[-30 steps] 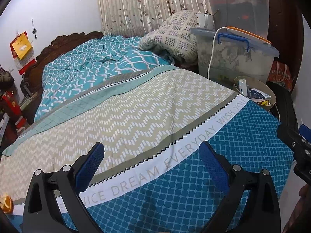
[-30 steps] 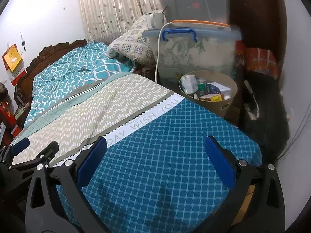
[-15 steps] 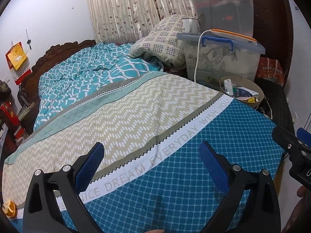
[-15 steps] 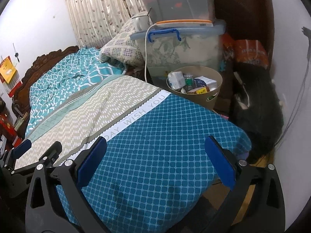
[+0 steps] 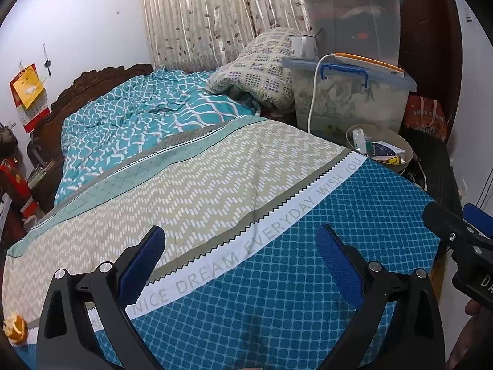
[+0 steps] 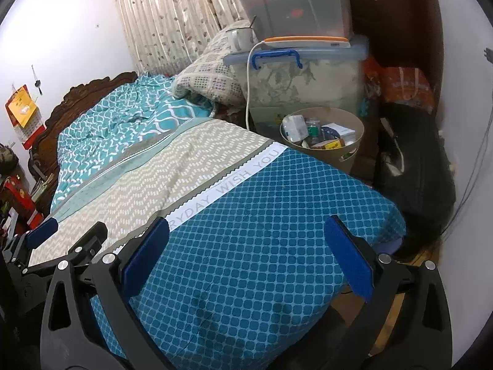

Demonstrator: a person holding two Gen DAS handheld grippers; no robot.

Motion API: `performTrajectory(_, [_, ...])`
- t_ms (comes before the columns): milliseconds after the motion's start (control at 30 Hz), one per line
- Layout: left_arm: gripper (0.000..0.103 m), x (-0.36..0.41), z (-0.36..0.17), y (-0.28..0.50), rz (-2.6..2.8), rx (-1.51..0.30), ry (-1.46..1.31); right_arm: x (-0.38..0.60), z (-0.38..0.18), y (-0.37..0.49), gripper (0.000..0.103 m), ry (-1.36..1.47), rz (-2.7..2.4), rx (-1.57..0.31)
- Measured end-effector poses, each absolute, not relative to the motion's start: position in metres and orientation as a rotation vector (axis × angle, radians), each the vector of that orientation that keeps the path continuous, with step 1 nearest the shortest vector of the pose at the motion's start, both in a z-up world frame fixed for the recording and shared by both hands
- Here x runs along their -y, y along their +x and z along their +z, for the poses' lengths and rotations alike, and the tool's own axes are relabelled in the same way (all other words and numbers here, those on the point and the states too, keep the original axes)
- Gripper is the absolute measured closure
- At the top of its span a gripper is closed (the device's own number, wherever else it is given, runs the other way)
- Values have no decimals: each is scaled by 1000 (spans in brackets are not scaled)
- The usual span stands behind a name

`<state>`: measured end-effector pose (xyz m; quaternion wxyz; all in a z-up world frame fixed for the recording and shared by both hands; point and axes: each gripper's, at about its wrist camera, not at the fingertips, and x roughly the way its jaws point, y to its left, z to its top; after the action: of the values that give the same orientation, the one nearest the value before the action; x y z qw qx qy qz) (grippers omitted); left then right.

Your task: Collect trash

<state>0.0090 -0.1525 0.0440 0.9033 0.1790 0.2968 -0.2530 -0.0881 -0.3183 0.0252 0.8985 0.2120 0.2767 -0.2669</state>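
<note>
Round tan bin [image 6: 323,148] holds boxes and bottles beside the quilted bed [image 6: 246,215]; both hand-held grippers [image 5: 240,265] [image 6: 246,252] gape, pads apart

The left gripper [image 5: 240,246] hangs wide apart over the bedspread [image 5: 234,185]; an orange peel [image 5: 14,328] lies left of it, a bin [image 5: 380,151] far ahead right.

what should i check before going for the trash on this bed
1. Left gripper open and empty: ok.
2. Right gripper open and empty: ok.
3. Trash located: orange peel-like scrap at the bed's near left edge, ok.
4. Scrap between the left fingers: not ok, it sits off to the left.
5. Bin reachable beside the bed: cannot tell.
6. Room left in bin: ok, contents sit below the rim.
</note>
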Motion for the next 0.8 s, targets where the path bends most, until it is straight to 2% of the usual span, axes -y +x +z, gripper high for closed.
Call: performTrajectory(800, [9,143,54,-1,-534,-602,374,309,32,-104,3,464,-510,-553])
